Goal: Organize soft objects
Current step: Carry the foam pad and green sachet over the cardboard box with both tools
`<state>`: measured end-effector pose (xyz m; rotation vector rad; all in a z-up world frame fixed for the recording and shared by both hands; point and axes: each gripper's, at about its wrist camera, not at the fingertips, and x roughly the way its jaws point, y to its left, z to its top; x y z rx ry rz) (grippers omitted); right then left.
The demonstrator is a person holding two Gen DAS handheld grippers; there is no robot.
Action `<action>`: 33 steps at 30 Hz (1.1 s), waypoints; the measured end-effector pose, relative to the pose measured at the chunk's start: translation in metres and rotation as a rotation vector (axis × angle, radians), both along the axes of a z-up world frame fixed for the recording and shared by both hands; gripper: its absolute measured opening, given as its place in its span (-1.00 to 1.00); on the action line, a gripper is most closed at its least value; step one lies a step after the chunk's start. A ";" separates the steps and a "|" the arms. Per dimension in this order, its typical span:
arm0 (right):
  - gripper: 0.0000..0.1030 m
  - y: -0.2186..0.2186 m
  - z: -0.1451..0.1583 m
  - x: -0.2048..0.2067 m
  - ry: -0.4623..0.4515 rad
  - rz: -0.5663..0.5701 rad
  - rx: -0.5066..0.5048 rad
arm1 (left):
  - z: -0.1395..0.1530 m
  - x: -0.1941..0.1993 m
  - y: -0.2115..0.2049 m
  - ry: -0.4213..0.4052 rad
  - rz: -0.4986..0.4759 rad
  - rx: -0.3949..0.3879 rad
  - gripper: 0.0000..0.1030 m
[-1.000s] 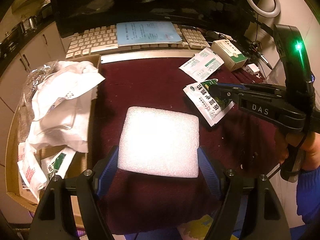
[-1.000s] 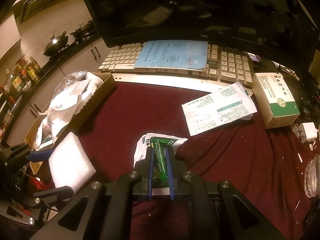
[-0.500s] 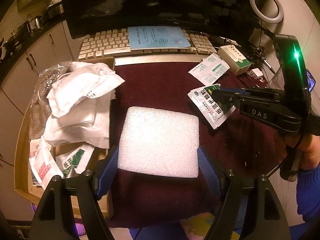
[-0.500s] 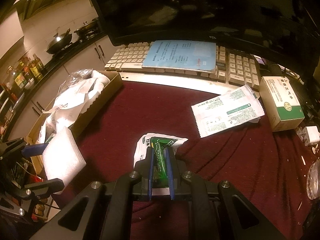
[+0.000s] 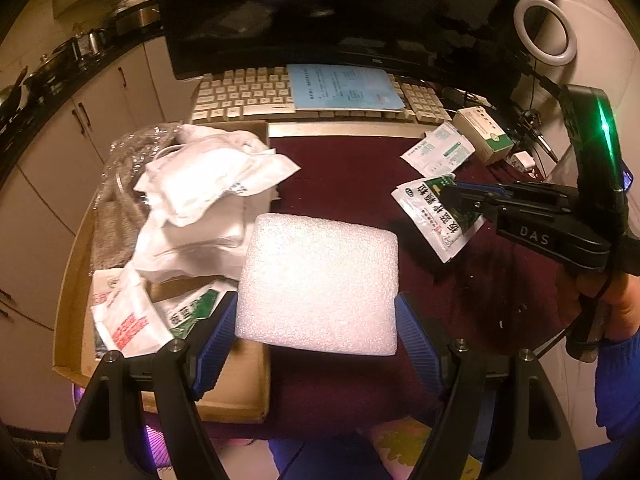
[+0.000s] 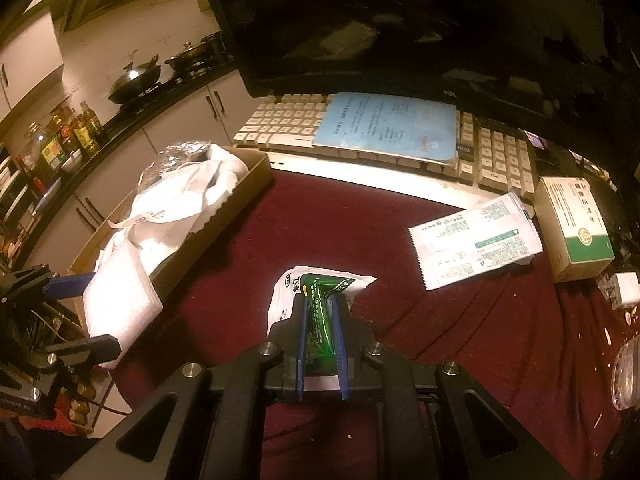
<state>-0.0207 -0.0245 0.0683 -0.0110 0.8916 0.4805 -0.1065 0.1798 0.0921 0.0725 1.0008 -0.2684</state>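
Note:
A white foam pad (image 5: 318, 284) is clamped between the blue fingers of my left gripper (image 5: 316, 320). It hangs over the right edge of a cardboard box (image 5: 236, 392) that holds white soft packs (image 5: 200, 184) and sachets (image 5: 132, 320). In the right wrist view the foam pad (image 6: 120, 300) and left gripper (image 6: 104, 314) sit at the box's (image 6: 224, 220) near end. My right gripper (image 6: 320, 304) is shut on a green-and-white sachet (image 6: 320, 284) above the maroon cloth (image 6: 360, 220). The left wrist view shows that sachet (image 5: 432, 212) and the right gripper (image 5: 452, 196) at the right.
Another white sachet (image 6: 476, 240) lies on the cloth beside a green-and-white medicine box (image 6: 576, 228). Behind them stand a keyboard (image 6: 280, 124) with a blue sheet (image 6: 388, 128) on it and a dark monitor (image 6: 400, 20). A hand in a blue sleeve (image 5: 616, 360) grips the right tool.
My left gripper has carried the foam pad leftward, from over the cloth to the box's right edge. The right gripper stays shut on the sachet, almost unmoved.

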 end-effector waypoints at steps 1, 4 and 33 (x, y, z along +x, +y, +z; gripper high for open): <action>-0.75 0.002 0.001 -0.001 -0.002 0.004 0.001 | 0.000 0.000 0.002 0.001 0.005 0.001 0.49; -0.75 0.007 0.004 -0.002 -0.006 0.019 0.005 | -0.001 0.000 0.008 0.010 0.015 0.007 0.49; -0.75 0.112 0.032 -0.029 0.030 0.269 0.097 | 0.003 0.018 0.126 0.076 0.230 -0.013 0.50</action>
